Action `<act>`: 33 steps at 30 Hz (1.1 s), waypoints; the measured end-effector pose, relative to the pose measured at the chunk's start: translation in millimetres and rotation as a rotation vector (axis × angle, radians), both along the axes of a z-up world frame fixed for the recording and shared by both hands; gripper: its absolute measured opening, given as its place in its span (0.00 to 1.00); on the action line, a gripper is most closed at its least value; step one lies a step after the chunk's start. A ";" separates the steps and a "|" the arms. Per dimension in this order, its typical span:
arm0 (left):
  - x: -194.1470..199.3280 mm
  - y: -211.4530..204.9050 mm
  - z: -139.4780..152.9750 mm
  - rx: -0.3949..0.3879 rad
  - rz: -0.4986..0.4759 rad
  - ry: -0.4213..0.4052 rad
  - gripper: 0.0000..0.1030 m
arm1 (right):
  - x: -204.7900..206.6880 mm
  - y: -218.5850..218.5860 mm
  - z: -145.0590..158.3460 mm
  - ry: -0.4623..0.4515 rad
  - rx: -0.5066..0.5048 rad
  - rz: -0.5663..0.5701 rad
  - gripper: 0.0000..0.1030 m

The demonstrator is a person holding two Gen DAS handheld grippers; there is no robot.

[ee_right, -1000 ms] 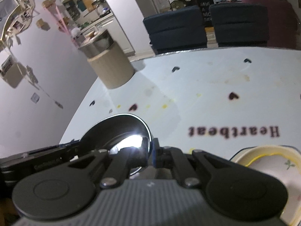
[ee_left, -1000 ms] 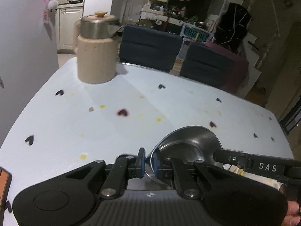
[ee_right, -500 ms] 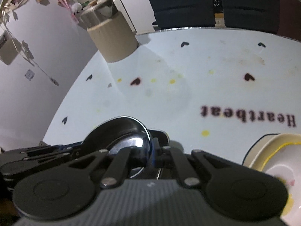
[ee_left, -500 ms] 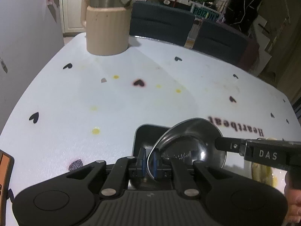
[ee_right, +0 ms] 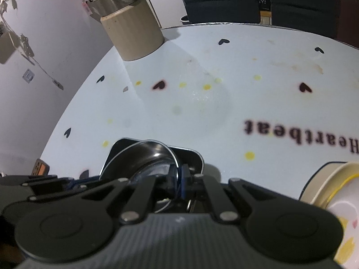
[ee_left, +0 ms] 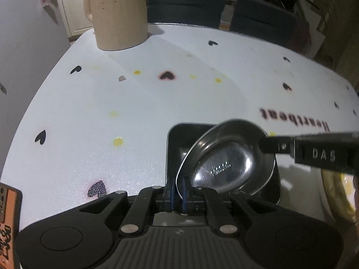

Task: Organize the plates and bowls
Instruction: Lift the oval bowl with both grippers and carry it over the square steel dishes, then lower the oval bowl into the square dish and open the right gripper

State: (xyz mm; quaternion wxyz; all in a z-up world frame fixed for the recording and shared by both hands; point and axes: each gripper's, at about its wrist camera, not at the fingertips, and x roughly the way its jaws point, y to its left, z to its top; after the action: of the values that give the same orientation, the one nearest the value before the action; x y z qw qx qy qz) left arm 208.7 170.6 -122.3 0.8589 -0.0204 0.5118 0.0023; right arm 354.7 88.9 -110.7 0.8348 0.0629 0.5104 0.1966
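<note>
**Steel bowl held by both grippers over a black square dish**

Steel, shiny and round, the bowl [ee_left: 226, 165] hangs tilted above a black square dish [ee_left: 179, 143] that sits on the white table [ee_left: 134, 103]. The left gripper [ee_left: 177, 192] has its blue pads closed on the bowl's near rim, the thin metal edge pinched between them. From the right side of that view the right gripper [ee_left: 267, 144], a black bar marked "DAS", reaches in and meets the bowl's far rim.

The right wrist view shows the same hold from the other side: the right gripper [ee_right: 178, 185] is clamped on the bowl [ee_right: 145, 159] rim, its jaws nearly together with only the rim between them. The black dish [ee_right: 193, 157] shows behind and beneath the bowl, its rounded corners visible on either side. The left gripper's black arm [ee_right: 44, 182] comes in at the lower left edge of this view.

Just to the right of the dish stands a cream plate [ee_right: 332, 179] with a yellow ring and a dark rim line, partly cut off by the frame. The tabletop carries small black hearts, yellow dots and the printed word "Heartbeat" [ee_right: 303, 136]. A beige jug [ee_left: 119, 18] with a metal top stands at the far left corner of the table, and two dark blue chairs [ee_left: 186, 6] stand beyond the far edge.
</note>
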 end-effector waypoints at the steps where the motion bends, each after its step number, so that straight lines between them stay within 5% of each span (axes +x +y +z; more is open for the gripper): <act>1: -0.1 -2.3 -0.1 0.014 -0.013 0.003 0.08 | 0.1 0.7 0.3 -0.003 -0.001 0.006 0.04; 7: -3.7 -11.6 -2.1 0.068 -0.082 0.021 0.13 | -3.6 7.7 5.3 -0.059 -0.042 0.054 0.05; 30: -6.2 -10.5 1.5 0.068 -0.102 0.026 0.13 | 3.3 16.2 -5.4 -0.121 -0.152 0.179 0.18; 32: -5.9 -10.8 1.3 0.068 -0.105 0.028 0.13 | 0.9 21.1 -3.5 -0.150 -0.190 0.205 0.23; 33: -5.9 -10.7 1.2 0.067 -0.106 0.029 0.13 | -0.8 23.2 -2.4 -0.174 -0.226 0.210 0.37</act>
State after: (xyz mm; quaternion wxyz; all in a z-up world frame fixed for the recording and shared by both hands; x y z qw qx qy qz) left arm 202.8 159.9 -121.1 0.8504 0.0354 0.5243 -0.0257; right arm 353.9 112.1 -113.2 0.8525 -0.1024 0.4588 0.2288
